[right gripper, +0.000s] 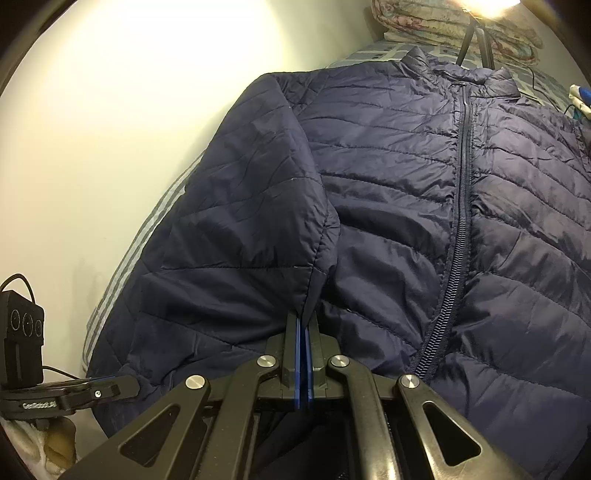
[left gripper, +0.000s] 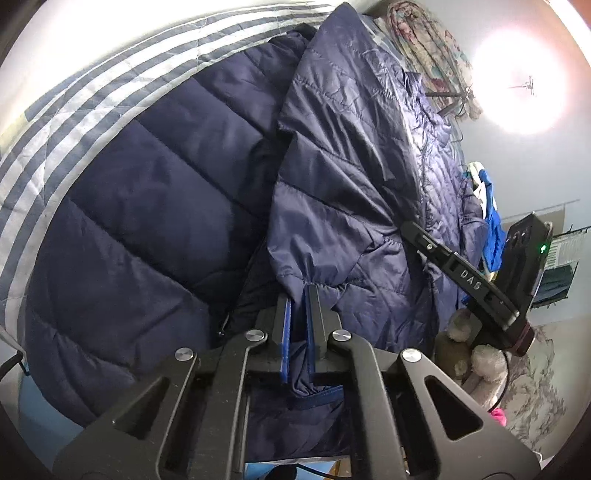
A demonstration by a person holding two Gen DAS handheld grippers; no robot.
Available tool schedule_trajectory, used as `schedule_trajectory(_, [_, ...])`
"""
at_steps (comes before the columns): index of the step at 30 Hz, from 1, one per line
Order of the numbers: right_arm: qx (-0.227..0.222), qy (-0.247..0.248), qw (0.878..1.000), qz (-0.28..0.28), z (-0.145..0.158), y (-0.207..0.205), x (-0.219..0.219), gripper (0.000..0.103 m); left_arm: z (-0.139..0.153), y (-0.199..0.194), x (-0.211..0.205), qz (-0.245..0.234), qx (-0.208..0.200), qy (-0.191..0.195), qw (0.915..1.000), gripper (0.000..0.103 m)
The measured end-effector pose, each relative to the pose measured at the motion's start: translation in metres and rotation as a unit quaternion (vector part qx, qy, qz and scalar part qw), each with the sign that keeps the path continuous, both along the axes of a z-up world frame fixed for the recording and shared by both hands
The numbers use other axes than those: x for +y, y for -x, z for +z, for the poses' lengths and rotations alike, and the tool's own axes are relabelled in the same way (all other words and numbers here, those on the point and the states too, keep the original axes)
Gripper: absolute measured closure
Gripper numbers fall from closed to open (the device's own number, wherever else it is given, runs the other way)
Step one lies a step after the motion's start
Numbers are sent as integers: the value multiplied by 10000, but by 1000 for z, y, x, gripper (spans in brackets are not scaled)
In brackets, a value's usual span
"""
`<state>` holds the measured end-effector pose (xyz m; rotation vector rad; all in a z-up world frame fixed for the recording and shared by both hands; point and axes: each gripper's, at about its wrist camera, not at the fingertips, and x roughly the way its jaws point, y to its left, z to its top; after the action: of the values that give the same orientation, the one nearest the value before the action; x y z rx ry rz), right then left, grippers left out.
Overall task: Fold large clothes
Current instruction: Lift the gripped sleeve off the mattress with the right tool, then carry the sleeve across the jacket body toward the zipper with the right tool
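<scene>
A navy quilted puffer jacket (right gripper: 388,192) lies front-up on a striped bed, zipper (right gripper: 461,199) closed, collar at the far end. Its left sleeve (right gripper: 251,206) is folded over the body. My right gripper (right gripper: 303,317) is shut on the sleeve's cuff edge. In the left wrist view my left gripper (left gripper: 298,295) is shut on a gathered edge of the jacket (left gripper: 332,177), with fabric bunched between the blue pads (left gripper: 283,332). The right gripper's body (left gripper: 476,284) shows at the right of that view; the left one's body (right gripper: 26,354) shows at the lower left of the right wrist view.
The bed has a blue-and-white striped cover (left gripper: 74,122). A floral quilt (right gripper: 461,26) is piled at the head of the bed. Blue clothes (left gripper: 491,221) lie beyond the jacket. A pale wall (right gripper: 110,129) runs along the bed's left side. A bright lamp (left gripper: 517,88) glares overhead.
</scene>
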<state>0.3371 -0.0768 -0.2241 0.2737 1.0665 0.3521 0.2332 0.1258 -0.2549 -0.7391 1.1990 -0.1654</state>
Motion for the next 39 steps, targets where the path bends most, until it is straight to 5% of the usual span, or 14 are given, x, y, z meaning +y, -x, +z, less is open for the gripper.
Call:
schedule_trajectory(5, [-158, 63, 9999, 14, 6, 7, -2, 102, 18, 1, -5, -106, -330, -22, 9994, 102])
schedule_trajectory(7, [-302, 292, 9991, 107, 12, 15, 2, 92, 24, 2, -6, -159, -412, 20, 9990, 102])
schedule_trajectory(10, [-646, 426, 9967, 232, 28, 34, 2, 65, 31, 2, -9, -170, -496, 169, 9985, 102])
schedule_trajectory(14, [-1049, 365, 9918, 639, 56, 65, 3, 65, 42, 0, -9, -160, -609, 375, 9973, 102])
schedule_trajectory(24, [-1704, 955, 9616, 1927, 91, 142, 55, 38, 74, -12, -25, -192, -966, 808, 9918, 102])
schedule_trajectory(39, [-1942, 1710, 9550, 1450, 75, 141, 103, 30, 76, -17, -30, -137, -752, 1820, 9803, 102])
